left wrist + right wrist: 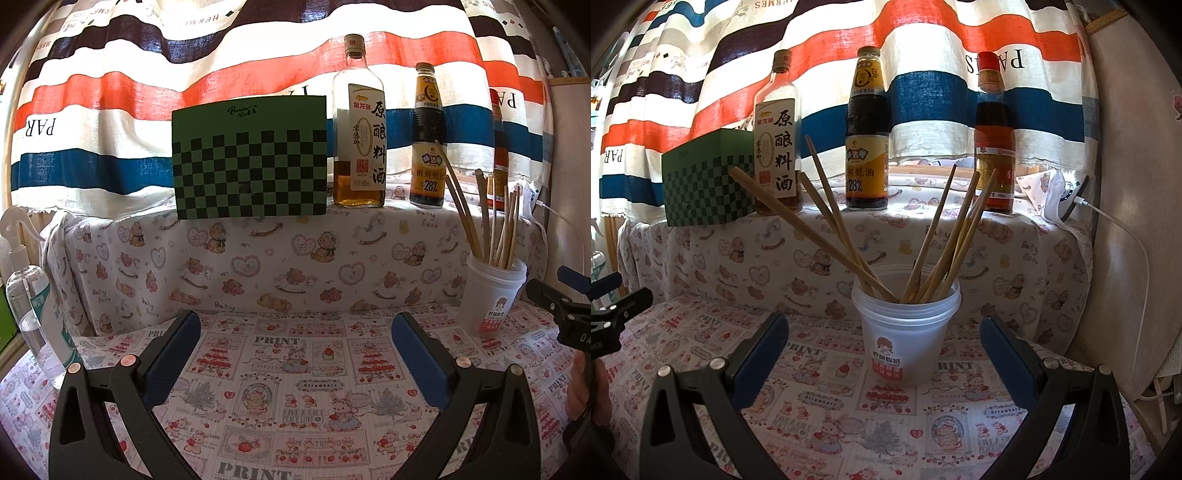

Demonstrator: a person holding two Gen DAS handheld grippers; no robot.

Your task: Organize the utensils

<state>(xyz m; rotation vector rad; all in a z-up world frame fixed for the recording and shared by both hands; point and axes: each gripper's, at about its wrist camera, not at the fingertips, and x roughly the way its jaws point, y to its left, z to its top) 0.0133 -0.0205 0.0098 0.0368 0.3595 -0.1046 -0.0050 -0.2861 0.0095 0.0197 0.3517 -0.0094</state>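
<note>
A translucent white plastic cup (905,332) stands upright on the printed tablecloth and holds several wooden chopsticks (934,236) that fan out of its rim. My right gripper (884,332) is open and empty, its blue pads on either side of the cup and a little in front of it. In the left wrist view the cup (491,295) and its chopsticks (498,221) stand at the right. My left gripper (295,332) is open and empty above bare cloth, well left of the cup. The right gripper's black body (565,306) shows at the right edge.
On the raised cloth-covered ledge behind stand a green checkered box (251,158), a cooking-wine bottle (360,125), an oyster-sauce bottle (428,140) and a red-capped bottle (993,136). A clear spray bottle (33,295) stands at the left. A white cable (1126,236) hangs at the right wall.
</note>
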